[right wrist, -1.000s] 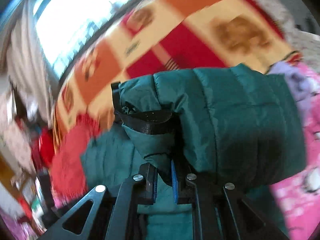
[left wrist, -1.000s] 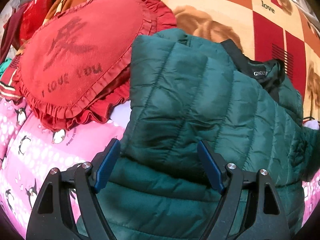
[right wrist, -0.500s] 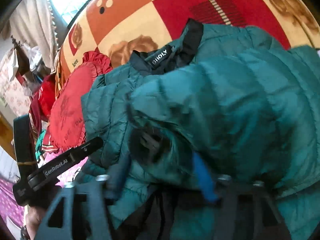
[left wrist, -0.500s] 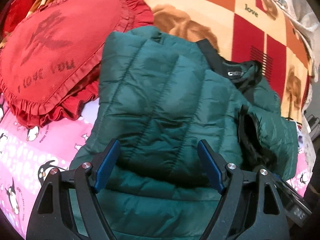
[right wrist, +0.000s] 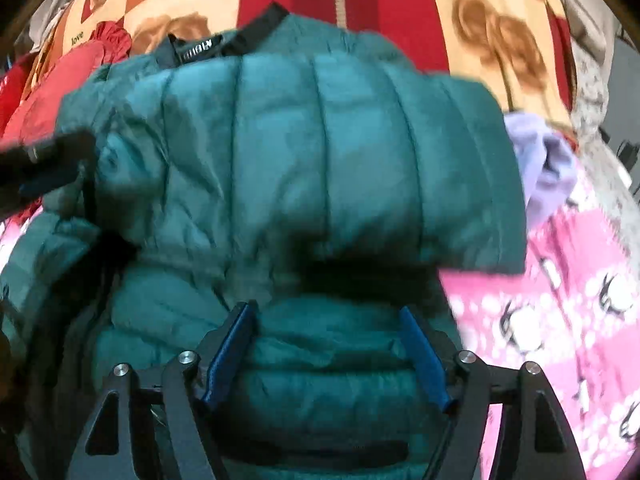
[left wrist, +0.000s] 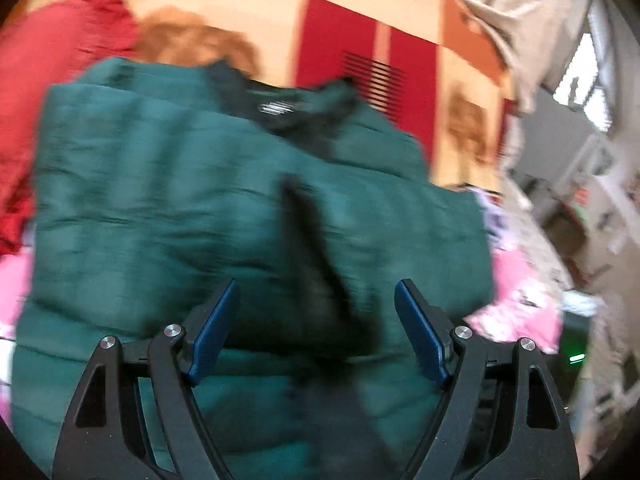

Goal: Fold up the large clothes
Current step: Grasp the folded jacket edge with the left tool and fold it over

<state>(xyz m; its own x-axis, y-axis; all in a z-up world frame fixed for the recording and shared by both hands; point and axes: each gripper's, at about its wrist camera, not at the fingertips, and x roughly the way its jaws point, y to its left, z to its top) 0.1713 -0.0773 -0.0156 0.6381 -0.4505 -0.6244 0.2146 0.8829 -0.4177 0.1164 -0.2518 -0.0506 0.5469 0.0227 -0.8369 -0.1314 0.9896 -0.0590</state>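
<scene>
right gripper (right wrist: 328, 344): my fingers just spread, sleeve released onto green jacket (right wrist: 304, 152) | left gripper (left wrist: 316, 332): fingers spread, empty | sleeve fold looks done

Checked blanket (right wrist: 400, 8), red, orange and cream squares with brown rose prints, the word "love" legible. Red frilled cushion (right wrist: 48, 92) lies on it at the left. Pink penguin-print sheet (right wrist: 560, 300) in the foreground, right. Crumpled lilac cloth (right wrist: 544, 160) where sheet meets blanket. Pale curtain (left wrist: 500, 12) upper right; room beyond blurred.
</scene>
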